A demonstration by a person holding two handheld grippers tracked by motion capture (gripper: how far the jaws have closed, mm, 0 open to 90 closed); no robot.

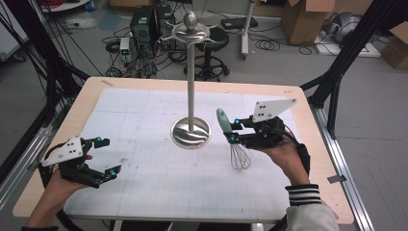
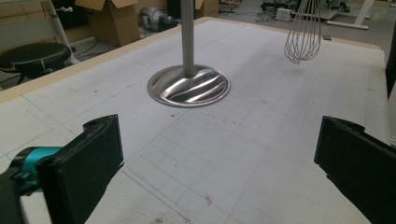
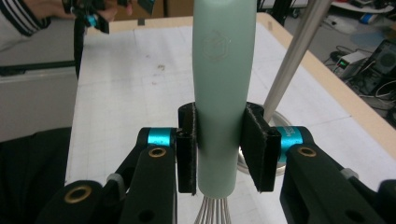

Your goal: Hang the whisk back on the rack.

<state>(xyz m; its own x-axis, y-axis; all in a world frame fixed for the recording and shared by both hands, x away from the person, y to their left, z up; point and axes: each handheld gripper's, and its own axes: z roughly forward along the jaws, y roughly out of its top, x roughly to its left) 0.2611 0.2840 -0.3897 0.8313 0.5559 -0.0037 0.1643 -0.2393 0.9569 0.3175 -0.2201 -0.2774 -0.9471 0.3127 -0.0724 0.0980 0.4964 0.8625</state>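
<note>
A whisk with a pale green handle (image 1: 222,120) (image 3: 222,93) and wire loops (image 1: 239,157) (image 2: 303,32) hangs upright above the table, right of the metal stand. My right gripper (image 1: 232,131) (image 3: 220,149) is shut on its handle, loops pointing down. The steel stand has a round base (image 1: 191,133) (image 2: 188,86), a tall pole (image 1: 191,82) (image 3: 292,56) and a hooked top with a ball (image 1: 191,30). My left gripper (image 1: 107,158) (image 2: 217,168) is open near the table's left front, holding nothing, aimed toward the stand's base.
A white gridded mat (image 1: 144,168) covers the wooden table (image 1: 86,96). Beyond the far edge are a black stool (image 1: 211,53), computer boxes and cables on the floor, and cardboard boxes (image 1: 305,19). Black frame struts (image 1: 346,53) stand at the right.
</note>
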